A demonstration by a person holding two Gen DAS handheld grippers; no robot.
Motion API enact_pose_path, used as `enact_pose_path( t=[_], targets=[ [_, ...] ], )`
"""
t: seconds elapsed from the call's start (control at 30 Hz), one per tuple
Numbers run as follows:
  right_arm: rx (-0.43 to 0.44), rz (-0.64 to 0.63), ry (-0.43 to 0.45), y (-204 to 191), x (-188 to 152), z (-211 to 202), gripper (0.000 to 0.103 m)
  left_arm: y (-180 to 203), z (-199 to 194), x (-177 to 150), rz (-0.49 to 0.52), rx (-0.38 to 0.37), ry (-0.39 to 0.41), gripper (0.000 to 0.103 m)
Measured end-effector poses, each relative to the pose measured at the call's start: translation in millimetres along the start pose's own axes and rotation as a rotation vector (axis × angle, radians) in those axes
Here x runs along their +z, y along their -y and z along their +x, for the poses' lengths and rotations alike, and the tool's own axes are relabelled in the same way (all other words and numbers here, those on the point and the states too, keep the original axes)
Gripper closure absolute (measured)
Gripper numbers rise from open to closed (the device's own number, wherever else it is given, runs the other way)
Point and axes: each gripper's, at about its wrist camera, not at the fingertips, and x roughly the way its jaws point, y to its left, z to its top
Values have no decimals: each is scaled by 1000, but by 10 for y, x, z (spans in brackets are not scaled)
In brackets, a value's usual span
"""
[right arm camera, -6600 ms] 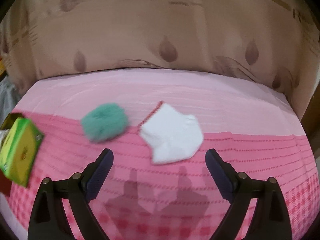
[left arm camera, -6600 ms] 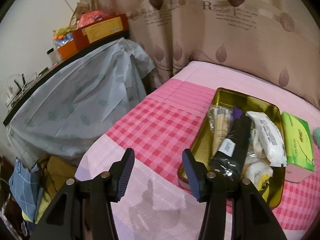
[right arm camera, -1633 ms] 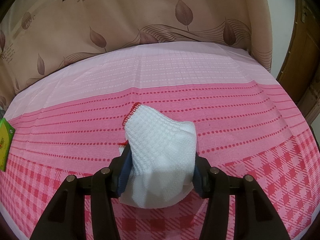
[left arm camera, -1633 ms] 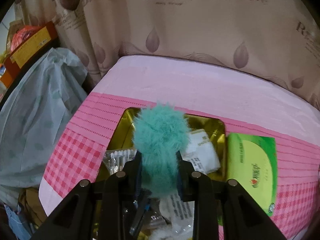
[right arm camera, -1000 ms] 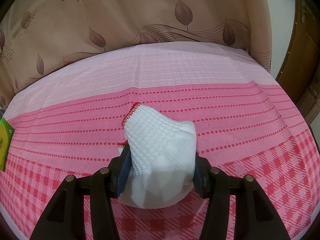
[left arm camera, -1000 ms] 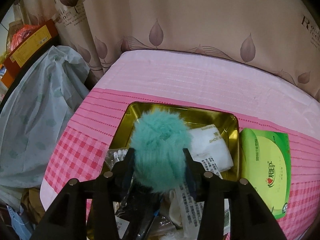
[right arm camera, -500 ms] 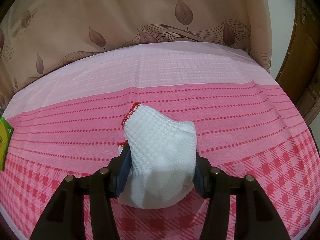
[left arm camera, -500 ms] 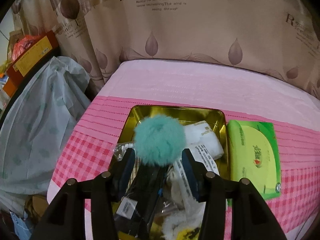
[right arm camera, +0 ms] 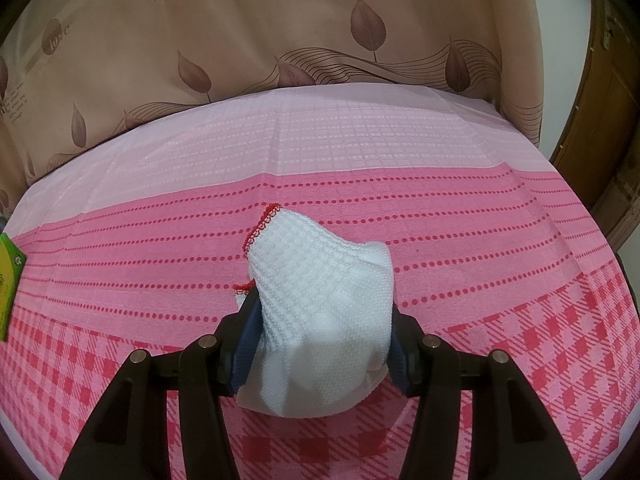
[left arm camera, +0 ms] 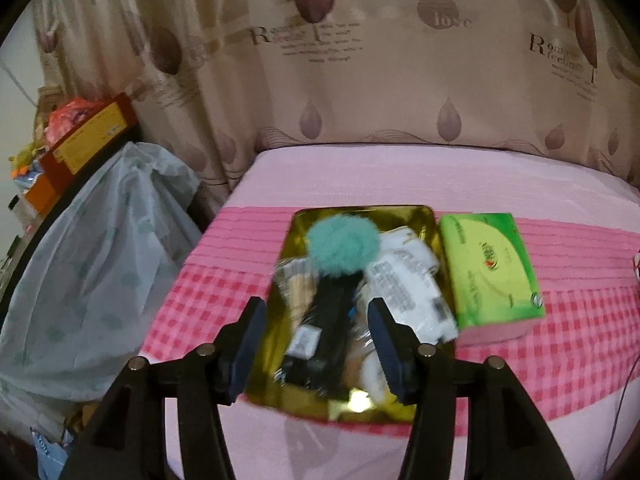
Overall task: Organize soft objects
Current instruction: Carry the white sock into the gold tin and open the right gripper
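Note:
In the left wrist view a teal fluffy pom-pom [left arm camera: 343, 247] lies in the gold tin tray [left arm camera: 424, 216], on top of packets and a black pouch [left arm camera: 324, 330]. My left gripper [left arm camera: 316, 344] is open and empty, drawn back over the tray's near half, apart from the pom-pom. In the right wrist view my right gripper [right arm camera: 320, 340] is shut on a white knitted cloth with red trim [right arm camera: 320, 300], held just above the pink bedspread [right arm camera: 440, 220].
A green tissue pack [left arm camera: 490, 268] lies right of the tray; its edge shows in the right wrist view [right arm camera: 6, 276]. A plastic-covered heap [left arm camera: 92, 260] and a cluttered shelf [left arm camera: 80, 140] stand left of the bed. A curtain [left arm camera: 360, 60] hangs behind. A wooden door [right arm camera: 600, 140] is at right.
My left gripper let go of the teal pom-pom into the tray, opened wide and pulled back. My right gripper still holds the white cloth and has barely moved.

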Motion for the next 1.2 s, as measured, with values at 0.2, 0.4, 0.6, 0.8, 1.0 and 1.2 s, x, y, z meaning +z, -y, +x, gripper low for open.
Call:
enact_pose_path(
  t=[0.2, 0.4, 0.6, 0.8, 1.0, 1.2],
  targets=[
    [-10, -2, 3, -33, 14, -15, 50, -276, -112, -222, -58, 51, -4, 46],
    [-3, 5, -1, -121, -3, -79, 53, -427, -84, -393, -133, 56, -15, 45],
    [31, -42, 11, -461, -22, -252, 55, -457, -5, -486, -152, 87, -24, 45],
    [139, -128, 54, -1037, 47, -602, 55, -492, -42, -502, -166, 89, -2, 45],
    [275, -283, 90, -1897, 27, -974, 55, -602, -10, -529, -216, 74, -13, 45],
    [425, -414, 84, -2784, -98, -1175, 55, -685, -9, -536, -252, 67, -9, 45]
  ],
)
